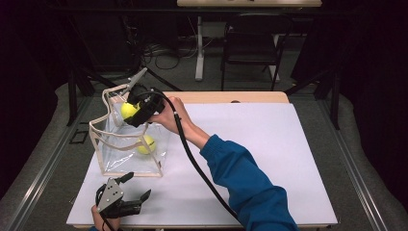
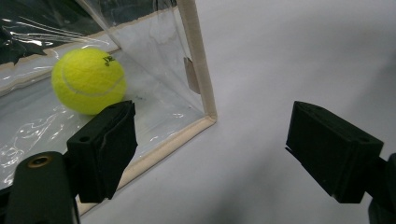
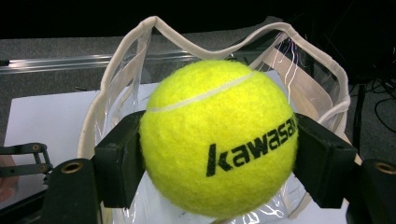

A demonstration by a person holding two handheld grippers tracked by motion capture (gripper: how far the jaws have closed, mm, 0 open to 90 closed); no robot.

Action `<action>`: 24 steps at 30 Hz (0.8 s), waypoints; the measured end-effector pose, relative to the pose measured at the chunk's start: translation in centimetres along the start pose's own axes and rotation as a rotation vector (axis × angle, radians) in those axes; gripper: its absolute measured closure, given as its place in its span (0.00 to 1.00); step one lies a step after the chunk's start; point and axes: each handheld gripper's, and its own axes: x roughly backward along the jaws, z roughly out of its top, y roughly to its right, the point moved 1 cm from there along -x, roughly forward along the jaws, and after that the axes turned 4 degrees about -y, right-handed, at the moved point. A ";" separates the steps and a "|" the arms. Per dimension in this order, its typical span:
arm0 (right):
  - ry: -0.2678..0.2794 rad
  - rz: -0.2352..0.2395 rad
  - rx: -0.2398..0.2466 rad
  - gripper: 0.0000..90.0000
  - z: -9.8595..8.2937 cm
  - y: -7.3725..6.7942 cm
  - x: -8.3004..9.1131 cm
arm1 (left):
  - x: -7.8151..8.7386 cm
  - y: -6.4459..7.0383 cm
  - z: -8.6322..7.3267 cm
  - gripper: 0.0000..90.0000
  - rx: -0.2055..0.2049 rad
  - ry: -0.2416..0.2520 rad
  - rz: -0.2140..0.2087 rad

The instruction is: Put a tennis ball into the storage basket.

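Observation:
A clear plastic bag (image 1: 110, 144) with cream trim stands open on the white table at the left. One yellow tennis ball (image 1: 146, 144) lies inside it on the bottom; the left gripper view shows that ball (image 2: 88, 80) through the clear wall. My right gripper (image 1: 132, 111) is shut on a second yellow tennis ball (image 3: 218, 137) marked "kawasaki", held over the bag's open rim (image 3: 154, 25). My left gripper (image 1: 133, 186) rests open near the table's front edge, just in front of the bag's near corner (image 2: 208, 119), with nothing between its jaws.
The white sheet (image 1: 269, 144) covers the table to the right of the bag. A black cable (image 1: 192, 159) trails from the right gripper across the sheet. Beyond the table stand a dark chair (image 1: 252, 45) and a white table leg (image 1: 199, 48).

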 end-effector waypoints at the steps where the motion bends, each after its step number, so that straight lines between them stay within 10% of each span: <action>1: 0.001 0.002 -0.001 0.28 0.0 0.0 0.0 | 0.0 0.0 0.0 0.18 0.000 0.000 0.000; 24: 0.024 0.004 -0.015 0.20 -0.2 -0.2 -0.4 | 0.0 0.0 0.0 0.18 -0.001 -0.001 0.001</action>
